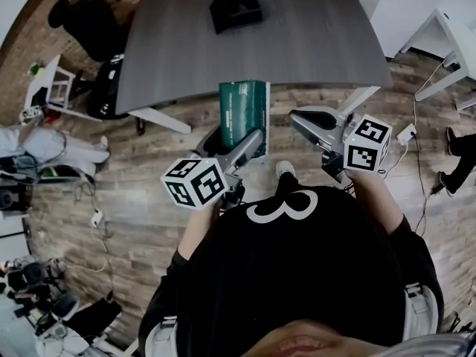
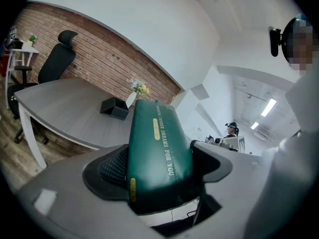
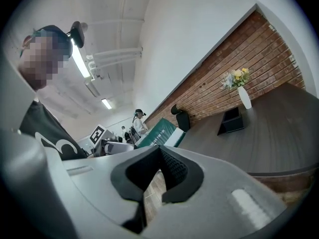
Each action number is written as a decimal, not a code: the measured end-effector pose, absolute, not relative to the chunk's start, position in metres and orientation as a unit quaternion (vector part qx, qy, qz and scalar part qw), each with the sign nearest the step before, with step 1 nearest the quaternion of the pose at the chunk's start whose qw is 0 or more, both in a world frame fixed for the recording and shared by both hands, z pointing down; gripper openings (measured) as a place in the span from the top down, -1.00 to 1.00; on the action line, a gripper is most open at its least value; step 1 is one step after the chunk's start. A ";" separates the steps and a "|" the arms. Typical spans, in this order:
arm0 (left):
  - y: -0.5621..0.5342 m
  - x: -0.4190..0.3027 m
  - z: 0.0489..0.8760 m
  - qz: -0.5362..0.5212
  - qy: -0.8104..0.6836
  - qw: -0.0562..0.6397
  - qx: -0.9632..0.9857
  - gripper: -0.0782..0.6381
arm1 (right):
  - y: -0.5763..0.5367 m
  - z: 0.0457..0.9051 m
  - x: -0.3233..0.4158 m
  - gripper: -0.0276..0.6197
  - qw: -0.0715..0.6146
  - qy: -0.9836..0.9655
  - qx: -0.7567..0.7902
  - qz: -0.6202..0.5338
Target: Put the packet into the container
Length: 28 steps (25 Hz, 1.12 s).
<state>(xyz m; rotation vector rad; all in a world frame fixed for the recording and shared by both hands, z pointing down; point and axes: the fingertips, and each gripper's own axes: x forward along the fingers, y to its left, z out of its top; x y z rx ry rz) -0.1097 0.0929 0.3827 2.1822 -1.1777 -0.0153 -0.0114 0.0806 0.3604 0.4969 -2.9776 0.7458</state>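
A dark green packet (image 1: 244, 114) with gold print is clamped between the jaws of my left gripper (image 1: 249, 146), held in the air over the wood floor just before the grey table's (image 1: 312, 43) near edge. In the left gripper view the packet (image 2: 157, 148) fills the gap between the black pads and points toward the black open container (image 2: 114, 107). That container (image 1: 236, 7) sits at the table's far side. My right gripper (image 1: 297, 119) hangs beside the packet on the right, shut and holding nothing. The right gripper view shows the packet (image 3: 157, 133) and the container (image 3: 232, 119).
A vase of flowers (image 3: 241, 91) stands behind the container by the brick wall. A black office chair (image 1: 89, 24) is at the table's far left, a white shelf (image 1: 52, 88) further left, a white table (image 1: 454, 36) at right. A power strip (image 1: 407, 134) lies on the floor.
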 end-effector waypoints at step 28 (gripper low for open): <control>-0.131 -0.110 0.345 -0.025 -0.490 0.289 0.822 -0.38 | -0.125 0.338 0.011 0.91 -0.010 -0.962 0.174 0.210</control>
